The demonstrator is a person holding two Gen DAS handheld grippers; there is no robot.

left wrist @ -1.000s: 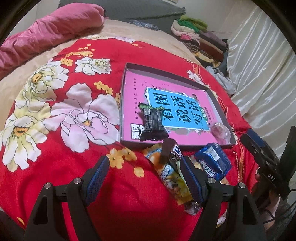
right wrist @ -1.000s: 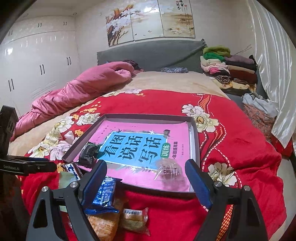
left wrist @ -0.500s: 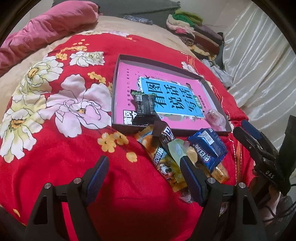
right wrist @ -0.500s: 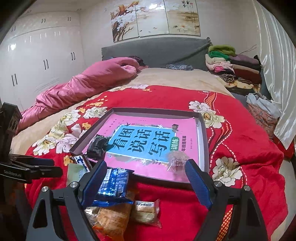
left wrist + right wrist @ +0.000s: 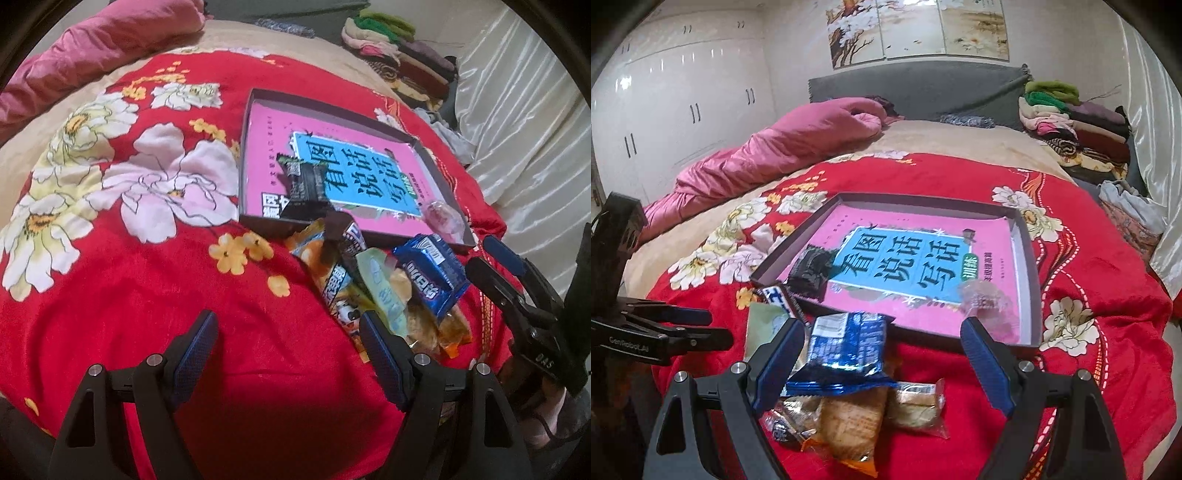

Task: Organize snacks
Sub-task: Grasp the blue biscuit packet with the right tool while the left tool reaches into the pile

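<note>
Right gripper wide, empty. Blue packet lies just ahead, between its jaws toward the left finger, long axis running away toward the tray. Left gripper wide, empty; snack pile off its right finger. Right hand is nearer.

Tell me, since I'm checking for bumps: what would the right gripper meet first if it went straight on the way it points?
Probably the blue foil snack packet atop the snack pile, lying between the open jaws of the right gripper; depth is unclear.
</note>
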